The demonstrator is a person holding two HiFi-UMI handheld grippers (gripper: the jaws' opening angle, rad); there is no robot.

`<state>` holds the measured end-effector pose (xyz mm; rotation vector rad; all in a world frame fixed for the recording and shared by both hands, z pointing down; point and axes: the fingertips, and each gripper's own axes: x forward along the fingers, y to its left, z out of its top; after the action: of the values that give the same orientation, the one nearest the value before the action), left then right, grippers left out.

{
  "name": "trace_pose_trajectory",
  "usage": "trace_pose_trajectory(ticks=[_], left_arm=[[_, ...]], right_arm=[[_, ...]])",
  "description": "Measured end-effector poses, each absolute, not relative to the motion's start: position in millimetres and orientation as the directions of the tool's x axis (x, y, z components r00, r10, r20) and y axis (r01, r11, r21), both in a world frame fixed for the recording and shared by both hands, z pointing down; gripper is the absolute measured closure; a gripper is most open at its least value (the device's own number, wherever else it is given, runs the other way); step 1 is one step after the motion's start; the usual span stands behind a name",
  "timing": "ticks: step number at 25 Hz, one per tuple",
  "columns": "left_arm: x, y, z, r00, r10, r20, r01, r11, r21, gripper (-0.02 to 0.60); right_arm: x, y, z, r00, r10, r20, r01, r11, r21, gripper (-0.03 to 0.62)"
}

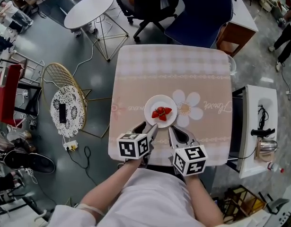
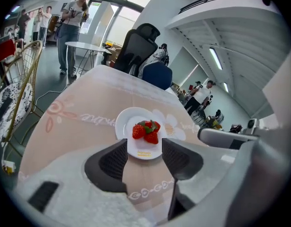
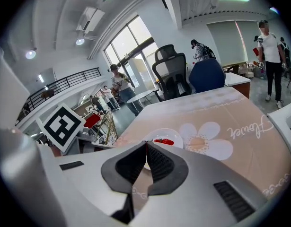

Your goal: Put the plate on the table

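**First:** Two grippers sit low in the head view. What stands at the far left?

**Second:** A gold wire chair (image 1: pixel 57 74) with a black-and-white patterned cushion (image 1: pixel 69 100). It is on the grey floor, apart from the table (image 1: pixel 136 74). The table wears a pink cloth.

**First:** And the left gripper?

**Second:** The left gripper (image 1: pixel 149 128) (image 2: pixel 144 150) is over the table's near edge, and the person's hand is hidden behind its marker cube. In the left gripper view the jaws stand wide apart, clamped on nothing. The near rim of the plate shows in the gap at their tips, and the pads do not press on it.

**First:** Where is the plate itself?

**Second:** The plate (image 1: pixel 152 107) (image 2: pixel 124 124) is white and round. It lies flat on the cloth, about the middle of the table's near half. A small heap of strawberries (image 1: pixel 162 112) (image 2: pixel 146 130) sits on it.

**First:** What is to the right of it?

**Second:** A white daisy (image 1: pixel 189 105) printed on the cloth, just beside the plate's right rim.

**First:** And the right gripper?

**Second:** The right gripper (image 1: pixel 177 134) (image 3: pixel 146 148) is beside the left one and points toward the plate. In the right gripper view its jaws are together with the tips meeting and nothing between them. The plate shows on the cloth beyond them.
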<state>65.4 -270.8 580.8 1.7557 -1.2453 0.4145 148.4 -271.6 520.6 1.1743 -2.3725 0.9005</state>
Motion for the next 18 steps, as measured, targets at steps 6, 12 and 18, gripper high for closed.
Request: trace_pose_trajectory(ticks=[6,12,18], left_arm=[[65,-270,536,0.467,-0.627,0.624,-0.871,-0.202,0.448,0.355],[57,-262,502,0.498,-0.662,0.560,-0.860,-0.293,0.418,0.374],[47,-246,471,0.533,-0.682,0.501,-0.842,-0.366,0.397,0.450]], right_arm=[[134,-272,503,-0.600,-0.608,0.520,-0.800,0.468,-0.376,0.589],[116,-264,481,-0.585,-0.647,0.488,-0.811,0.473,-0.345,0.589],[97,-244,455,-0.560,-0.690,0.459,-0.829,0.467,-0.309,0.589]])
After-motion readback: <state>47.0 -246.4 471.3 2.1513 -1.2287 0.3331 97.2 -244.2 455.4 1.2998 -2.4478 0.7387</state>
